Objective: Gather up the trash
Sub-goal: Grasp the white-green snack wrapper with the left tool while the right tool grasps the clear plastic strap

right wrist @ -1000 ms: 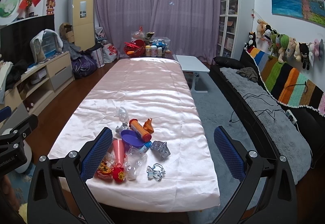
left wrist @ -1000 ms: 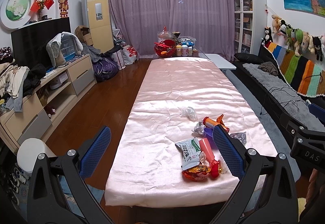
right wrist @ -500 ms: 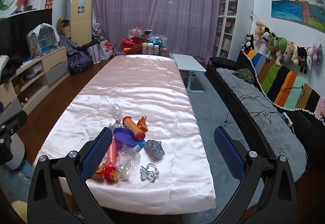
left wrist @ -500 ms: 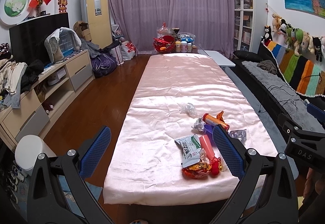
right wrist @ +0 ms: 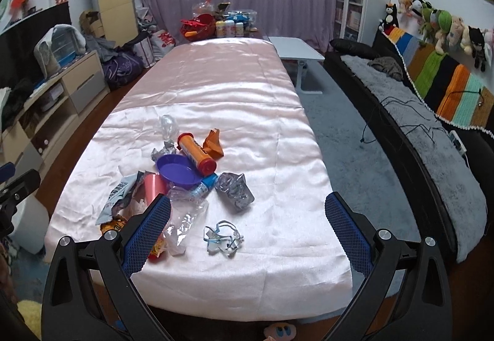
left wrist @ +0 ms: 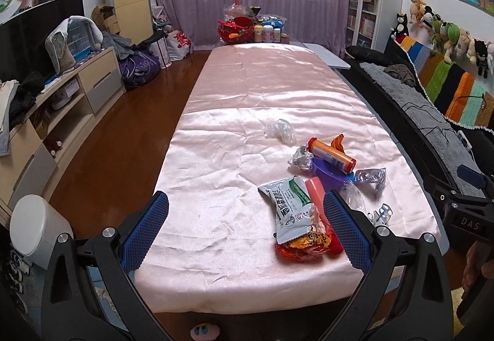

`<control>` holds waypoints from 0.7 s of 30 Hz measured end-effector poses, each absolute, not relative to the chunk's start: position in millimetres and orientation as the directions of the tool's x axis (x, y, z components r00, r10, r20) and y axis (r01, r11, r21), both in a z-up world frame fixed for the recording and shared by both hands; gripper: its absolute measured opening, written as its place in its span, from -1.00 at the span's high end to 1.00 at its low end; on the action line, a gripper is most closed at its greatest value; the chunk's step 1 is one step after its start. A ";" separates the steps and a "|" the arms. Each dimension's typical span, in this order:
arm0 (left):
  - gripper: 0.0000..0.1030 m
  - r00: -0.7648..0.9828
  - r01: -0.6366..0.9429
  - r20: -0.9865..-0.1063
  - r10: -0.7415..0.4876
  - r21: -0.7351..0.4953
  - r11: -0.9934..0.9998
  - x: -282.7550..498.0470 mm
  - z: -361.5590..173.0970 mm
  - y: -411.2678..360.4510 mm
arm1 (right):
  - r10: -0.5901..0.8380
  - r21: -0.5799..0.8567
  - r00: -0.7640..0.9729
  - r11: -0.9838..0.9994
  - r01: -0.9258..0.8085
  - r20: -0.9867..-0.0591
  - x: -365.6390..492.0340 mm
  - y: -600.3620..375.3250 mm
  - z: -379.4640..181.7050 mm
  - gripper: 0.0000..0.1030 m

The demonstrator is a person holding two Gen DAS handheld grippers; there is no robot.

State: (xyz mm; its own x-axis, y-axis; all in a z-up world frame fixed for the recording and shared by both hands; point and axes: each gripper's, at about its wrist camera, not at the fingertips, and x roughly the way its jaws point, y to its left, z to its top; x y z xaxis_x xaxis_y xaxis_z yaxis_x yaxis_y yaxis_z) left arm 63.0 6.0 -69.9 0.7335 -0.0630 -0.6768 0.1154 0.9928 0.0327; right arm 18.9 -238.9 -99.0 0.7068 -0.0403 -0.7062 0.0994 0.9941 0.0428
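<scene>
A heap of trash lies on the near end of a long table under a pink satin cloth [left wrist: 222,174]. In it are a white-and-green snack bag [left wrist: 290,208], an orange tube [right wrist: 195,152], a purple dish [right wrist: 177,171], an orange wrapper [right wrist: 213,143], crumpled foil [right wrist: 234,191], a clear plastic bottle [right wrist: 185,214] and a bluish plastic scrap [right wrist: 223,237]. My left gripper [left wrist: 247,226] hovers open above the table's near edge, left of the heap. My right gripper [right wrist: 247,226] is open too, over the scrap, holding nothing.
A white bin [left wrist: 34,229] stands on the floor at the near left. A low cabinet [left wrist: 61,100] lines the left wall, a dark sofa [right wrist: 416,131] the right. Red baskets and jars [left wrist: 247,29] crowd the table's far end. A small white side table [right wrist: 296,52] stands to its right.
Both grippers have moved forward and a little lower toward the table, so the heap looks bigger and nearer. Both stay open, and the trash has not moved.
</scene>
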 end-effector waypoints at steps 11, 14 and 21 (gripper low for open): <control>-0.43 0.615 0.161 -0.783 -0.093 0.010 0.987 114.5 -106.4 -9.3 | 0.057 0.102 0.582 0.994 0.045 -0.811 44.2 -238.2 -144.8 -0.35; -0.25 0.574 0.192 -0.808 -0.130 -0.021 0.981 125.4 -117.3 -17.6 | 0.103 0.144 0.563 0.989 0.029 -0.820 46.7 -240.3 -151.5 -0.23; -0.18 0.514 0.237 -0.843 -0.158 -0.037 0.971 141.1 -134.4 -38.7 | 0.119 0.153 0.510 0.988 0.024 -0.852 52.7 -238.2 -169.4 0.15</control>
